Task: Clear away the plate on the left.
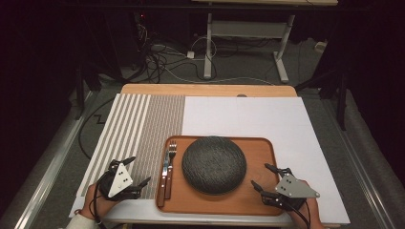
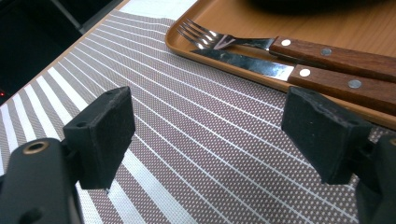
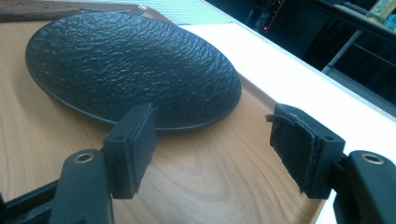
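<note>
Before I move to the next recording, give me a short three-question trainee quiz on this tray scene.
1. True or false: the fork and knife lie to the right of the black plate.
2. What does the left gripper hover over? A) striped placemat B) wooden tray C) plate
3. Are the right gripper fingers open or shut?

Key: 1 false, they lie left of it. 2 A. 3 open, holding nothing.

- We see a matt black plate (image 3: 130,65) with a rough, pebbled skin.
- Our tray (image 3: 196,182) looks like smooth wood.
- The fork (image 2: 205,37) and knife (image 2: 243,63) are shiny metal with wooden handles.
- The placemat (image 2: 196,140) is woven.
</note>
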